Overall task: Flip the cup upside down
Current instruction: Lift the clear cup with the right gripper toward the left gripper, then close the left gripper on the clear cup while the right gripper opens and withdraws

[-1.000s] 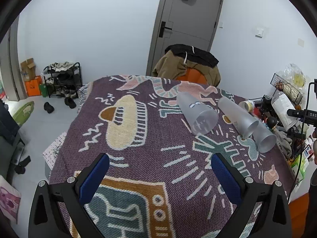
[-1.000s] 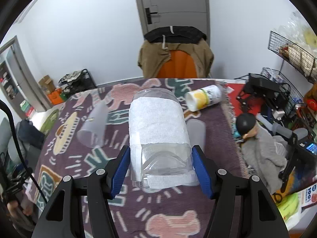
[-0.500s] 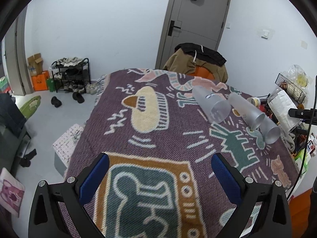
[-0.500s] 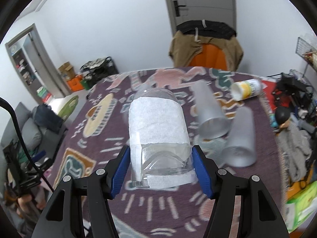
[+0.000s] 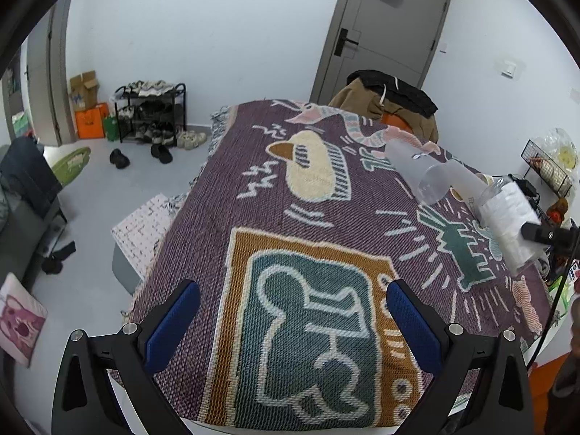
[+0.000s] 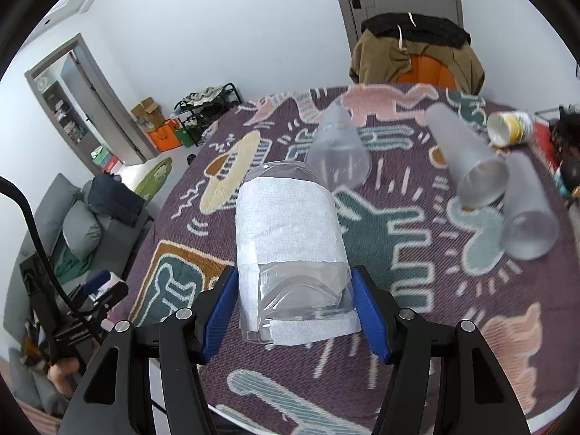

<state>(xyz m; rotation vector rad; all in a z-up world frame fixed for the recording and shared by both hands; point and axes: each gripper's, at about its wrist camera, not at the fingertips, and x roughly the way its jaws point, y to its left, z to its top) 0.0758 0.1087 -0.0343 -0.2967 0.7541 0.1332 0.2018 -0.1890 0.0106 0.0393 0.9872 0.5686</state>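
The right gripper is clamped on a clear cup wrapped in white tape, its blue pads pressed to both sides near the cup's nearer end; the cup lies along the fingers, held above the blanket. The left gripper hangs with its jaws spread wide and nothing between them, over the blanket's near end. Three frosted cups lie on their sides on the blanket, well apart from the held one. One yellow-labelled tub lies on its side beyond them.
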